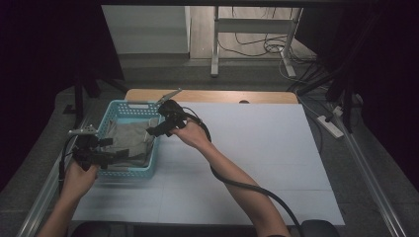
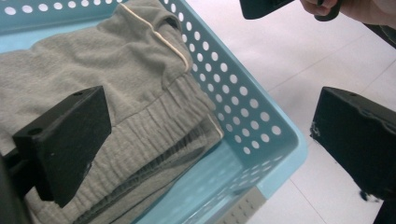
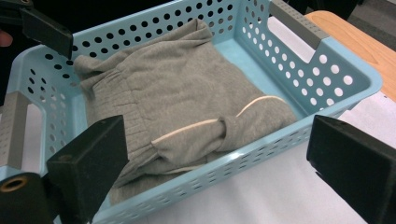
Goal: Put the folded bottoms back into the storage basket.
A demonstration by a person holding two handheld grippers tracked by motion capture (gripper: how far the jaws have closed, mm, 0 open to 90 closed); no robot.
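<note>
**Grey garment in basket, both grippers open and clear of it**

Observed: grey garment (image 3: 187, 98), folded and bunched, lies inside the light blue perforated basket (image 1: 154, 163) at the left of the white table surface (image 1: 276, 148). A pale piping line runs across the cloth; the ribbed elastic waistband sits toward the basket's near-left end in the right gripper view.

Left gripper (image 1: 106, 149): held at the basket's near-left corner, pointing across it. Jaws spread to full width, nothing between the pads. In the left gripper view one jaw hangs over the cloth inside the basket, the other stands outside the basket wall over the table, so the rim runs between them. No contact with garment visible.

Right gripper (image 1: 159, 129): held above the basket's right rim, aimed down and leftward at the garment. Jaws wide apart, nothing clamped. In the right gripper view the left-hand jaw overlaps the waistband end of the cloth, the right-hand jaw sits over the table beyond the basket's side wall. Garment lies ahead of and below the jaws, apart from them.

Wooden table edge (image 1: 212, 96) shows beyond the basket.
</note>
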